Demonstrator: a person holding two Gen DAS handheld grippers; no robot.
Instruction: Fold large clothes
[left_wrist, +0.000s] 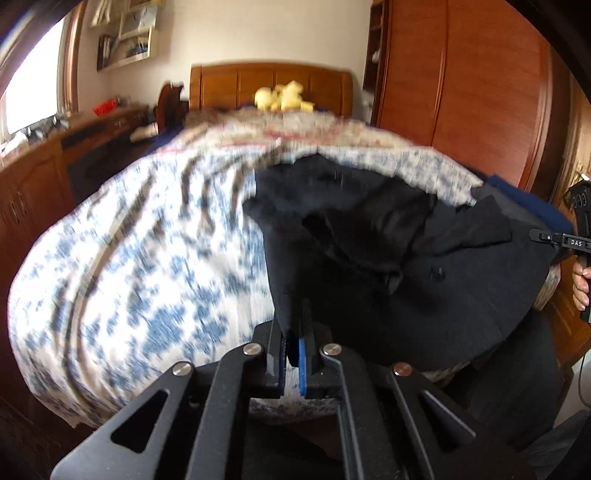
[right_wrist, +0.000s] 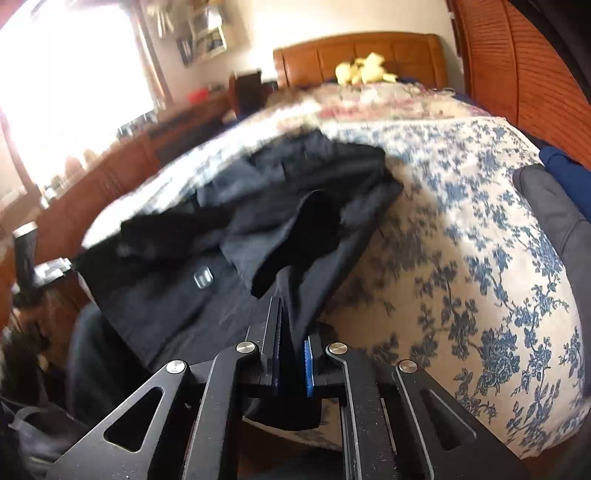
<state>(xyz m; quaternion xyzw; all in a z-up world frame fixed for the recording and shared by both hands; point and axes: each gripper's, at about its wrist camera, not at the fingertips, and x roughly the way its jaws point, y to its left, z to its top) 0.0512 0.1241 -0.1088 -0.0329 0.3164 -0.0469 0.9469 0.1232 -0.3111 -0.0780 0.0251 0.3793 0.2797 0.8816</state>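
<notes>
Left wrist view, lower centre: left gripper (left_wrist: 293, 332) has its fingers drawn together on a lower edge of the black garment (left_wrist: 406, 266); a point of cloth runs down between the blue pads. Judged reason: pinching a hem lets the cloth be carried and laid flat for a fold

Garment occupies centre to right of this frame, bunched, lying on the floral bedspread (left_wrist: 129, 258) and hanging off the near edge of the bed. A dark button shows mid-right on the cloth. Bedspread at left is motion-blurred

Far right edge of frame: the right gripper (left_wrist: 546, 236) reaches to the garment's other side, with the person's hand (left_wrist: 581, 288) on its handle. This outside look at the other tool appears only here; whether its fingers are together cannot be told from this angle

Right wrist view, lower centre: right gripper (right_wrist: 291, 334) is clamped on a fold of the black garment (right_wrist: 229, 266), cloth passing between the pads and hanging below them. So both tools pinch the same piece at separate points, likely to spread it

Only this view shows a pale rectangular tag or buckle at centre-left on the cloth, and a grey garment (right_wrist: 554, 221) at the right edge. The left gripper does not appear here

Both views, top: yellow plush toy (right_wrist: 364, 70) by the headboard, well apart from the work
</notes>
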